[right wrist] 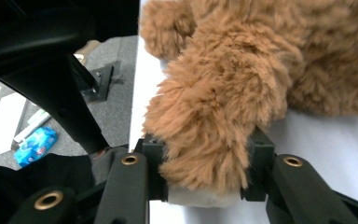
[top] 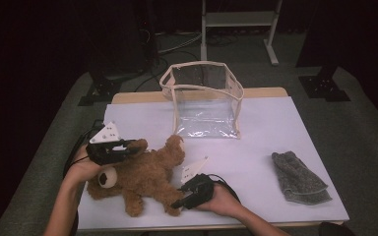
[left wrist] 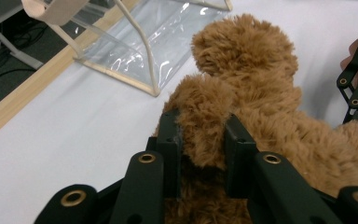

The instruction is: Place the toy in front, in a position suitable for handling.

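A brown teddy bear (top: pixel 142 176) is seen lying on the near left part of the white table top (top: pixel 256 162), its pale muzzle turned to the near left and its limbs spread toward the middle. One fuzzy limb of the bear is pinched by the left gripper (top: pixel 128 146), which is held at the bear's far left side; in the left gripper view the black jaws are closed against both sides of that limb (left wrist: pixel 203 126), with fur bulging between them. A second limb, at the bear's near right end, is clamped by the right gripper (top: pixel 179 200); in the right gripper view the jaws are pressed into the thick fur and a pale sole pad (right wrist: pixel 205 197) is seen at the bottom of the grip. Each gripper is held by a hand, the left hand (top: pixel 81 169) resting at the left table edge and the right hand (top: pixel 224 201) near the front edge. Beyond the bear, at the far middle of the table, a clear plastic bag with cream trim (top: pixel 204 101) is stood open and upright. Well apart, at the near right, a grey knitted cloth (top: pixel 299 178) is laid flat. Under the white sheet a wooden table edge (top: pixel 138 97) is visible at the far side.
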Action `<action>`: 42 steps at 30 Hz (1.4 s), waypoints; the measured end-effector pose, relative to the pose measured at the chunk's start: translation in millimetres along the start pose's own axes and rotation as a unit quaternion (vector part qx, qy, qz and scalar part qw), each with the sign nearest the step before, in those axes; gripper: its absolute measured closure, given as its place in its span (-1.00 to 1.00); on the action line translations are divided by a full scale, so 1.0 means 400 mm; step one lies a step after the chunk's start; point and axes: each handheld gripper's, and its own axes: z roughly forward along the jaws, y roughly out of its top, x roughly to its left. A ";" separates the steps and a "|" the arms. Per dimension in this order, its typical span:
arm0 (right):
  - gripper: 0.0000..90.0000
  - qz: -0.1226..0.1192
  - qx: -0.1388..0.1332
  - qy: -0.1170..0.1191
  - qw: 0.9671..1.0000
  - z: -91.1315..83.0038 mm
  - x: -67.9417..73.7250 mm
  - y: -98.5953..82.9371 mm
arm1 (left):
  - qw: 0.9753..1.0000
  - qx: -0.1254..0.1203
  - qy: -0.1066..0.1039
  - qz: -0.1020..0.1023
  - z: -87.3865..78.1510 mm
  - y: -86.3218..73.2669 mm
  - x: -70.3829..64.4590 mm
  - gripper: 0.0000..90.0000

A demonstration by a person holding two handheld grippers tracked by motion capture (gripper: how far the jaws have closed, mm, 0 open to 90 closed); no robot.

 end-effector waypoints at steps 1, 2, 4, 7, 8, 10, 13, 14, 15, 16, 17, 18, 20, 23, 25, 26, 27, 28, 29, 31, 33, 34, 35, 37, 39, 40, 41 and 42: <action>0.38 -0.003 -0.003 -0.001 1.000 -0.009 0.002 0.005 | 1.000 -0.003 0.000 0.000 -0.002 0.002 -0.001 0.63; 0.39 -0.004 -0.003 0.000 1.000 -0.015 0.004 0.009 | 1.000 -0.007 0.000 0.001 -0.006 0.006 -0.003 0.63; 0.40 -0.011 -0.004 0.000 1.000 -0.034 0.011 0.018 | 1.000 -0.014 -0.003 0.001 -0.007 0.015 -0.008 0.63; 0.40 -0.023 -0.002 -0.005 1.000 -0.073 0.025 0.023 | 1.000 -0.020 -0.007 0.005 -0.004 0.033 -0.016 0.63; 0.40 -0.024 -0.003 -0.006 1.000 -0.084 0.028 0.022 | 1.000 -0.023 -0.011 0.007 0.000 0.043 -0.020 0.63; 0.40 -0.028 -0.003 -0.011 1.000 -0.119 0.037 0.016 | 0.999 -0.030 -0.015 0.008 0.007 0.060 -0.029 0.64; 0.40 -0.025 -0.020 -0.018 0.999 -0.189 0.051 -0.002 | 0.999 -0.039 -0.027 0.020 0.026 0.103 -0.048 0.64; 0.40 -0.025 -0.022 -0.020 0.999 -0.214 0.054 -0.010 | 0.998 -0.045 -0.031 0.023 0.035 0.120 -0.057 0.64; 0.40 -0.025 -0.024 -0.025 0.999 -0.238 0.058 -0.017 | 0.998 -0.048 -0.036 0.030 0.044 0.138 -0.066 0.64; 0.40 -0.025 -0.025 -0.030 0.999 -0.263 0.060 -0.026 | 0.997 -0.050 -0.041 0.039 0.053 0.157 -0.075 0.64; 0.40 -0.022 -0.026 -0.035 0.999 -0.288 0.064 -0.036 | 0.996 -0.051 -0.045 0.048 0.064 0.176 -0.086 0.64; 0.40 -0.022 -0.025 -0.042 0.999 -0.313 0.068 -0.047 | 0.996 -0.053 -0.051 0.057 0.075 0.197 -0.096 0.64; 0.40 -0.017 -0.025 -0.051 0.998 -0.363 0.075 -0.072 | 0.994 -0.056 -0.062 0.068 0.098 0.231 -0.115 0.64; 0.40 -0.007 -0.025 -0.064 0.998 -0.431 0.089 -0.113 | 0.991 -0.054 -0.082 0.088 0.145 0.287 -0.149 0.63; 0.40 0.000 -0.025 -0.069 0.997 -0.461 0.096 -0.140 | 0.989 -0.051 -0.095 0.101 0.182 0.318 -0.170 0.63; 0.40 0.003 -0.022 -0.073 0.997 -0.475 0.099 -0.156 | 0.988 -0.049 -0.103 0.107 0.206 0.333 -0.183 0.63; 0.40 0.009 -0.019 -0.075 0.997 -0.489 0.102 -0.178 | 0.986 -0.046 -0.112 0.110 0.226 0.343 -0.195 0.63; 0.39 0.017 -0.020 -0.074 0.997 -0.497 0.101 -0.198 | 0.985 -0.042 -0.118 0.115 0.246 0.352 -0.205 0.63; 0.39 0.026 -0.019 -0.075 0.997 -0.504 0.100 -0.218 | 0.984 -0.037 -0.125 0.119 0.266 0.358 -0.214 0.63; 0.39 0.043 -0.011 -0.079 0.996 -0.513 0.095 -0.261 | 0.983 -0.027 -0.136 0.122 0.302 0.364 -0.229 0.63; 0.39 0.063 -0.005 -0.086 0.994 -0.517 0.085 -0.304 | 0.982 -0.009 -0.143 0.127 0.343 0.364 -0.241 0.63; 0.38 0.070 -0.004 -0.088 0.994 -0.517 0.080 -0.319 | 0.981 -0.009 -0.149 0.123 0.365 0.361 -0.247 0.62; 0.38 0.082 -0.002 -0.089 0.993 -0.515 0.071 -0.341 | 0.981 -0.010 -0.153 0.120 0.378 0.360 -0.249 0.61; 0.37 0.094 -0.006 -0.087 0.992 -0.512 0.062 -0.364 | 0.980 -0.014 -0.160 0.116 0.391 0.361 -0.251 0.58; 0.36 0.094 -0.009 -0.085 0.992 -0.511 0.059 -0.368 | 0.980 -0.014 -0.163 0.115 0.395 0.363 -0.251 0.50; 0.34 0.088 -0.002 -0.090 0.992 -0.506 0.058 -0.368 | 0.979 -0.010 -0.168 0.116 0.393 0.365 -0.247 0.45; 0.34 0.086 0.001 -0.091 0.992 -0.505 0.058 -0.366 | 0.979 -0.011 -0.166 0.115 0.390 0.365 -0.246 0.40; 0.34 0.082 0.004 -0.091 0.992 -0.504 0.058 -0.365 | 0.980 -0.009 -0.162 0.118 0.384 0.364 -0.242 0.33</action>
